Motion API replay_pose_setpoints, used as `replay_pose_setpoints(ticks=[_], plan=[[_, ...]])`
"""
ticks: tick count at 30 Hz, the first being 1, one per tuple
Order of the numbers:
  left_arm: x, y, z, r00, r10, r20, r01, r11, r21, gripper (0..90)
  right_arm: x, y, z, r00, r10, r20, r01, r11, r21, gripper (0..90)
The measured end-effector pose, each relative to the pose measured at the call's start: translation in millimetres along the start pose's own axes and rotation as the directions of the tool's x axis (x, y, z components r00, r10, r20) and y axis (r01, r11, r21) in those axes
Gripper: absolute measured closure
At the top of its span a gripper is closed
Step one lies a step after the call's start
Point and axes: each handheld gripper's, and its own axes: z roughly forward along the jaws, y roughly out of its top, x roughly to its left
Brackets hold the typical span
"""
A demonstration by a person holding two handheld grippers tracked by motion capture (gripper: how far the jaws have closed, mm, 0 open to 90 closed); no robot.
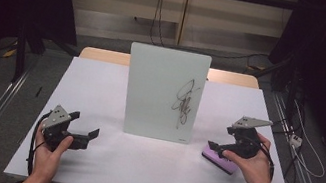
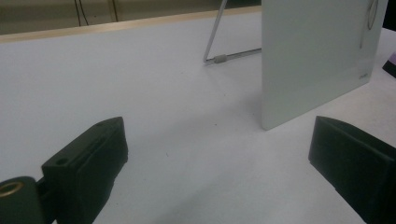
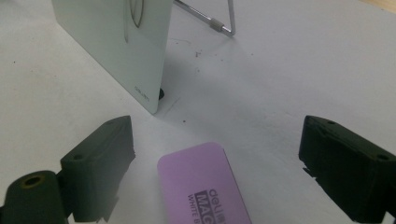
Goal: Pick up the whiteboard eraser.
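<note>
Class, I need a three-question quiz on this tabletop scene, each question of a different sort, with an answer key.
1. True or false: the right gripper is shut on the purple rectangular whiteboard eraser.
2. Multiple choice: the black scribble on the upright white glass drawing board sits toward the board's (A) left edge (B) right edge (C) top left corner, in the high view.
3. Fill in: behind the board, a bent metal wire ____ props it up on the white table.

Key
1. False: its jaws stand open either side of the eraser, which lies flat on the table.
2. B
3. stand

The left gripper is open too.
</note>
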Motion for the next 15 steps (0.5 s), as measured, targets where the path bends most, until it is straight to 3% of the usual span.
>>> replay_pose_setpoints(ticks=[9, 15], plan=[[0.0, -0.6, -0.8, 1.0, 0.004, 0.006, -0.004, 1.0, 0.005, 4.5, -7.4, 0.9, 8.9, 0.9983, -0.055, -0.021, 0.056, 0.996, 0.067, 14.1], [-0.1, -1.0, -1.0, 1.0, -0.001, 0.007, 0.001, 1.0, 0.003, 4.5, -9.7, -7.4, 7.3, 0.9938, -0.098, -0.052, 0.104, 0.986, 0.132, 16.5]])
